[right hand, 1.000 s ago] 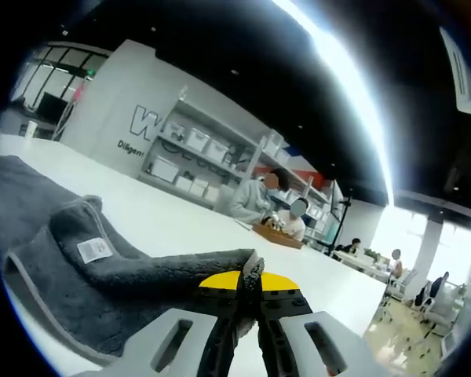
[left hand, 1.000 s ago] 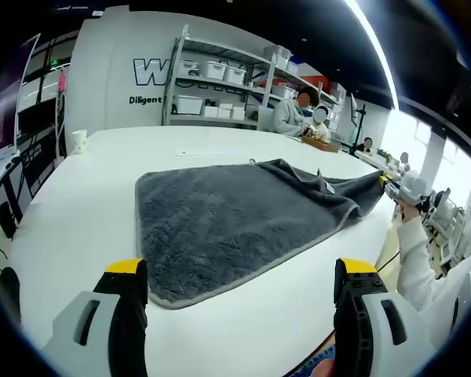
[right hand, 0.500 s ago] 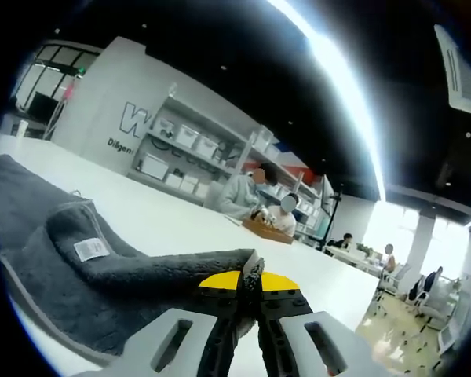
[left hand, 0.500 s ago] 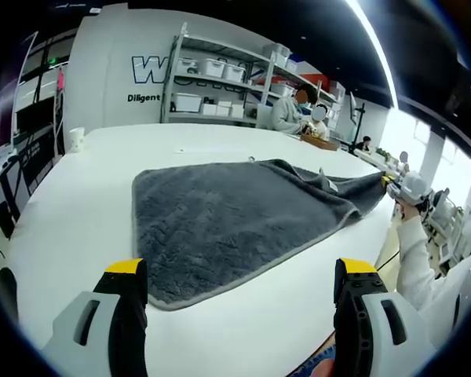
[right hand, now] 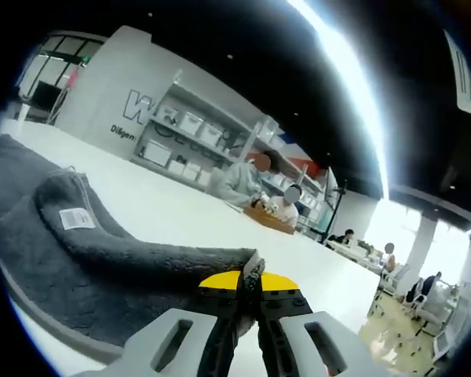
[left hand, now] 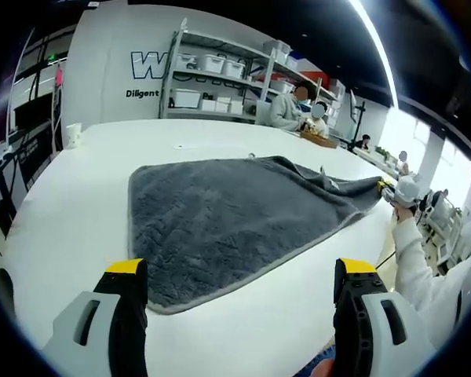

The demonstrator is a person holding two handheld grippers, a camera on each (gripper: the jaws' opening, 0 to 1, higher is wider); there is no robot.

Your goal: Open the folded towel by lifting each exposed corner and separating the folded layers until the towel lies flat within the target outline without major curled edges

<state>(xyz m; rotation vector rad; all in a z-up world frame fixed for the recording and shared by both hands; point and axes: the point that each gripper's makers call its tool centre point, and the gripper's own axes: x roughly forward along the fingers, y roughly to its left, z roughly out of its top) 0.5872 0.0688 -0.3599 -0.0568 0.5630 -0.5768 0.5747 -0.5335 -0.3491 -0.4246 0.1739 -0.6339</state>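
Partly folded towel point(left hand: 228, 216), corner hidden between right gripper point(right hand: 248, 292) jaws

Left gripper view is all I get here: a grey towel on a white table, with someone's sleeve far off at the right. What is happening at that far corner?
Observer: The right gripper is shut on the towel corner, seen close up in the right gripper view.
Operator: Is that end flat?
Observer: No, a folded layer humps up from the table there.
Operator: Anything on the fold?
Observer: A small white label lies on its top.
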